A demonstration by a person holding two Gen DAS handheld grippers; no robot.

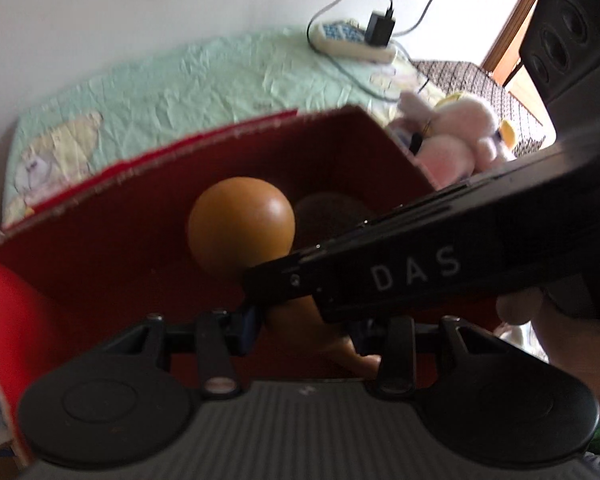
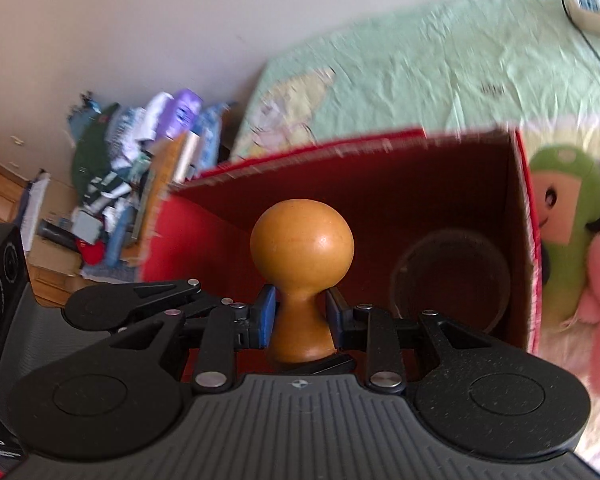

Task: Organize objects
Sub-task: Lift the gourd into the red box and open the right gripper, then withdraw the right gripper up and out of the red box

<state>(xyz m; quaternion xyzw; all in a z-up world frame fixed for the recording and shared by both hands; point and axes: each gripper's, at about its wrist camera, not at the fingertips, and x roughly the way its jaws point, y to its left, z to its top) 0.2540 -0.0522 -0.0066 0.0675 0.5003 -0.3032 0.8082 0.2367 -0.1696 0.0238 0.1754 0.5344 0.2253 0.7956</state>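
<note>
A: Currently, which step is in hand?

B: Placement. The right claw (image 2: 300, 314) grips the wooden knob (image 2: 302, 244) by its narrow neck, blue pads (image 2: 269, 312) closed against both sides. The knob is held upright over the open red box (image 2: 380, 184), which sits on the bed (image 2: 420, 80).

A: State of the left claw?

B: The left claw (image 1: 304, 330) sits low, just beside the right one. The right unit's body crosses in front of it in the left wrist view, so whether its jaws are parted or closed cannot be determined. A brown shape lies between its fingers, too blurred to identify.

A: Box contents?

B: One dark round container (image 2: 452, 280) stands in the right part of the box, near the side wall. The floor on the left of it appears free.

A: Other items?

B: Plush toys (image 2: 564, 216) lie outside the box, against its right wall. A power strip (image 1: 352, 40) rests at the far end of the bed.

A: Next move?

B: Judgement only: lower the knob onto the free floor left of the container, keep clear of the rim and the left unit, then release. The round head may cause rolling if laid on its side.
</note>
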